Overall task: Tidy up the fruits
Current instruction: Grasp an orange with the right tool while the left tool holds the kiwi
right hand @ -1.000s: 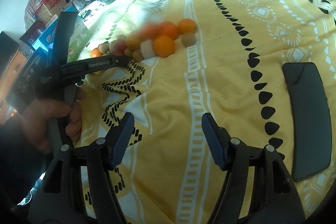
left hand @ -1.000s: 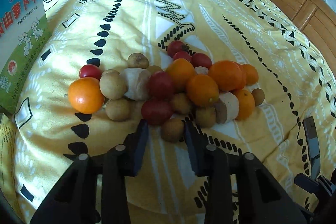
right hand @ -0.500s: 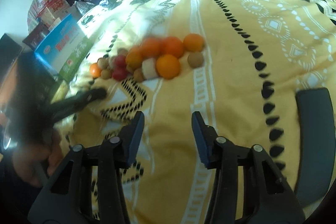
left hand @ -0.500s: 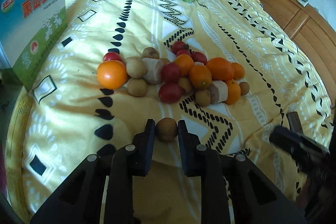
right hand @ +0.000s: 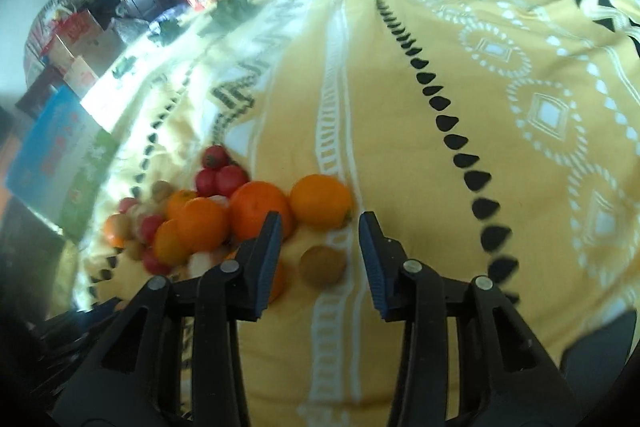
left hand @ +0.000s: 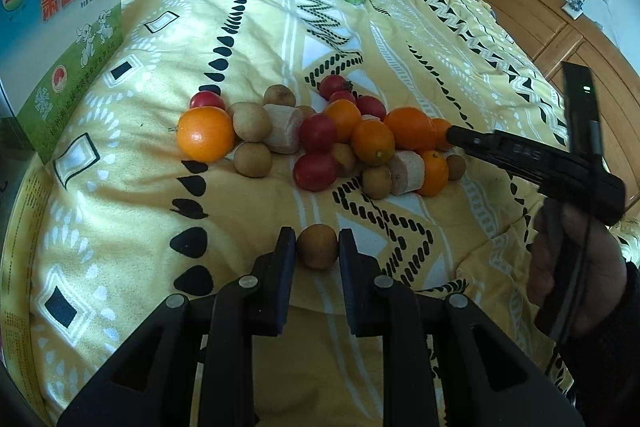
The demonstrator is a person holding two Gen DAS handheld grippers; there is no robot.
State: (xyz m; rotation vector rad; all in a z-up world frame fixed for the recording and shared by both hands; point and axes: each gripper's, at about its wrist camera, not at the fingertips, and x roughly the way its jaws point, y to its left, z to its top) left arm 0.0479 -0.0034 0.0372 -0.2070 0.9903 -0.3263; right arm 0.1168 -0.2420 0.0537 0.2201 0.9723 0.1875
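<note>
The left hand-held gripper (left hand: 317, 247) is clamped on a small round brown fruit (left hand: 317, 246), matte black fingers (left hand: 285, 259) pressing either side, held clear of the pile and above the bedspread (left hand: 280, 27). Beyond it sits the fruit pile (left hand: 320, 143): glossy oranges, smooth red tomatoes, dull tan round fruits and two pale cut cylinders, all touching or just beside each other. A big orange (left hand: 205, 134) marks the pile's left end. The yellow cloth is soft and rumpled, printed with black drops and white zigzags. A blue-green printed box (left hand: 64, 39) leans at the left, partly cut off.

The right hand-held gripper (right hand: 319, 239) is spread wide, nothing in its grasp, with a fuzzy brown fruit (right hand: 323, 265) lying on the cloth between its fingers. That view is blurred; fruit behind the left finger is hidden.
</note>
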